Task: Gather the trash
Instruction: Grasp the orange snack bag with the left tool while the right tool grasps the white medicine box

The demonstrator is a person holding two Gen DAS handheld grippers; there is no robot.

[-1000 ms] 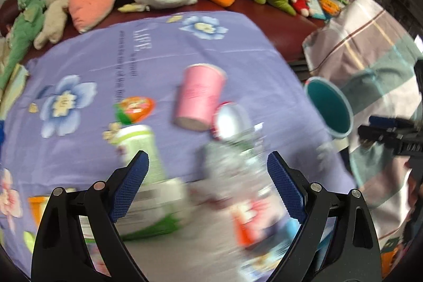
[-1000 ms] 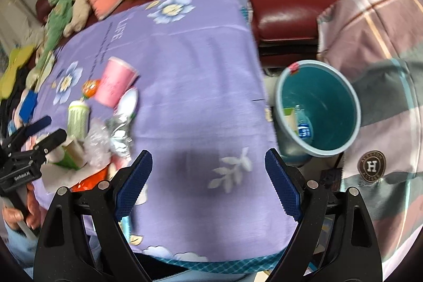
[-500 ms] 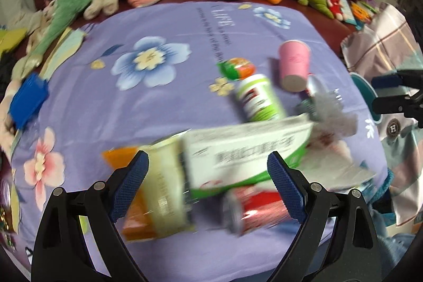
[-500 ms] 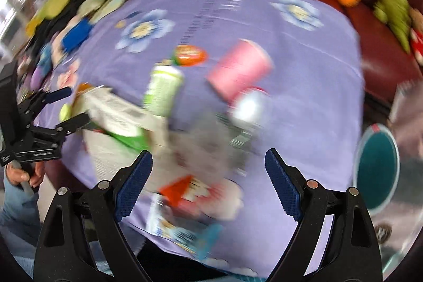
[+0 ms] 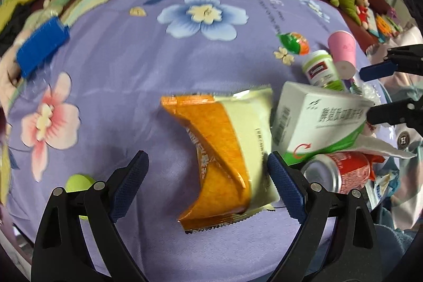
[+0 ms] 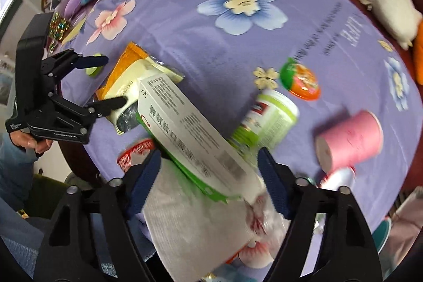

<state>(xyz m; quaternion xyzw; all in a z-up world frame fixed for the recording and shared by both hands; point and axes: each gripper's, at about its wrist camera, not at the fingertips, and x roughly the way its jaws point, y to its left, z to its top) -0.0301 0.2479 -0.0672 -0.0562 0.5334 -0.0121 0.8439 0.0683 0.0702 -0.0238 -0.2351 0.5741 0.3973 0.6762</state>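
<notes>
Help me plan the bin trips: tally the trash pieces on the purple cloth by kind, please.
Snack wrappers: 1, orange and cream
Cartons: 1, white and green
Cans: 1, red
Bottles: 1, green and white
Cups: 1, pink
Round orange-green packs: 1
Paper sheets: 1
Total: 7 clearly visible

Crumpled orange-and-cream wrapper (image 5: pixel 227 147) beside white-green box (image 5: pixel 317 120).

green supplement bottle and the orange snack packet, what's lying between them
The white and green carton lies between the green supplement bottle and the orange snack packet, overlapping the packet's edge; the right wrist view shows it best.
</notes>
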